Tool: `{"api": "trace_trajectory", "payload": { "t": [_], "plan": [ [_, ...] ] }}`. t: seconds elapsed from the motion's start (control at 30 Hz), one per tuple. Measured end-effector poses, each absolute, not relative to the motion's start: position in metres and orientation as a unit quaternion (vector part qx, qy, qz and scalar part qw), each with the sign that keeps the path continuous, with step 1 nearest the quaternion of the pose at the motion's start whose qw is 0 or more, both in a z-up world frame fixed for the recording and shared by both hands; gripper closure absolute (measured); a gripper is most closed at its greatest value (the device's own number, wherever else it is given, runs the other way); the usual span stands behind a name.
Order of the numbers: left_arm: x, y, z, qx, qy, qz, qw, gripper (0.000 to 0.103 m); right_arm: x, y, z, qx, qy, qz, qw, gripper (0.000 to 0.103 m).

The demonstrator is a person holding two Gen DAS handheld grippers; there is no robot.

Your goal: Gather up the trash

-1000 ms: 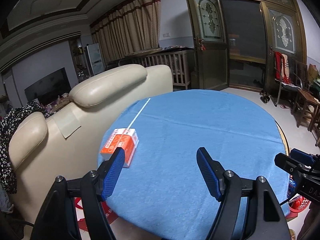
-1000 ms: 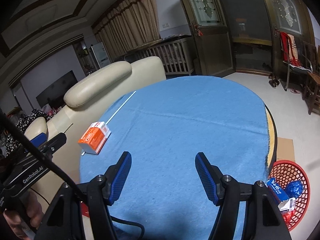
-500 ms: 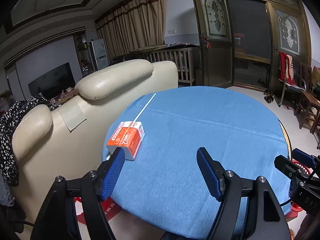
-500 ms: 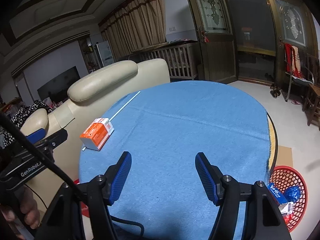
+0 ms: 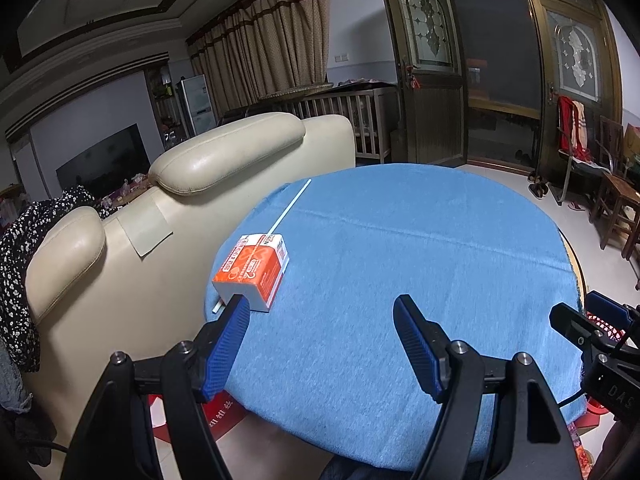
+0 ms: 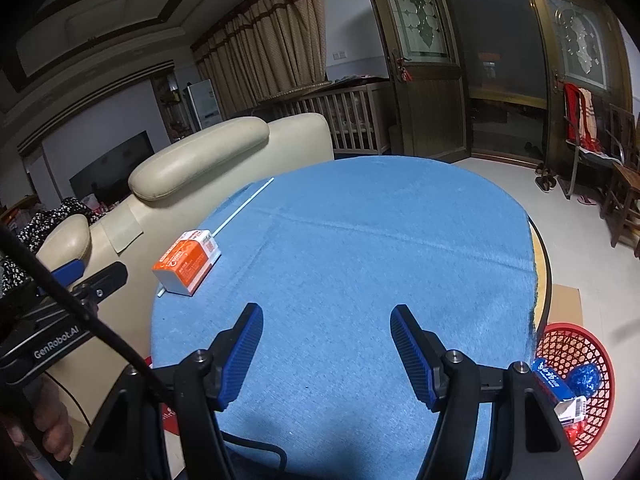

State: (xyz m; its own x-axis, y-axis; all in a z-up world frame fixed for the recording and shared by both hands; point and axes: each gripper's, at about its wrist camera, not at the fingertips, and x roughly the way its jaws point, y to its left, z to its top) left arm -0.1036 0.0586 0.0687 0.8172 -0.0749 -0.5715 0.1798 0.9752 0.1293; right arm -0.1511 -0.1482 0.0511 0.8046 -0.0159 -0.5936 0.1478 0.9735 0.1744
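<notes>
The orange box [image 5: 253, 267] now looks closer to the left gripper [image 5: 320, 344]. Both grippers' fingers are spread and hold nothing, so it can be grabbed next.

A carton [image 6: 187, 266] lies on the worktop [image 6: 360, 264] at nine o'clock, over a straw [image 6: 244, 206]. A basket [image 6: 576, 380] sits on the floor at four o'clock.

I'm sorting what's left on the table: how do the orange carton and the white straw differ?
The orange carton is a boxy block in orange and white with print; the white straw is a thin plain stick. The carton sits nearer the left gripper; the straw runs on away towards the table's far edge. Both lie flat on the blue tablecloth by its sofa-side edge, neither gripped.
</notes>
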Motion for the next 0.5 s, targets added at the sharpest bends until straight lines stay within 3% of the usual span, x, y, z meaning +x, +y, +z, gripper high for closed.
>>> {"api": "trace_trajectory", "payload": {
  "t": [0.5],
  "plan": [
    [-0.1031,0.0601,0.0678,0.090,0.299,-0.067,0.947,0.028,-0.1511,-0.1481,0.0504,0.109,0.311,-0.046,0.943,0.033]
  ]
}}
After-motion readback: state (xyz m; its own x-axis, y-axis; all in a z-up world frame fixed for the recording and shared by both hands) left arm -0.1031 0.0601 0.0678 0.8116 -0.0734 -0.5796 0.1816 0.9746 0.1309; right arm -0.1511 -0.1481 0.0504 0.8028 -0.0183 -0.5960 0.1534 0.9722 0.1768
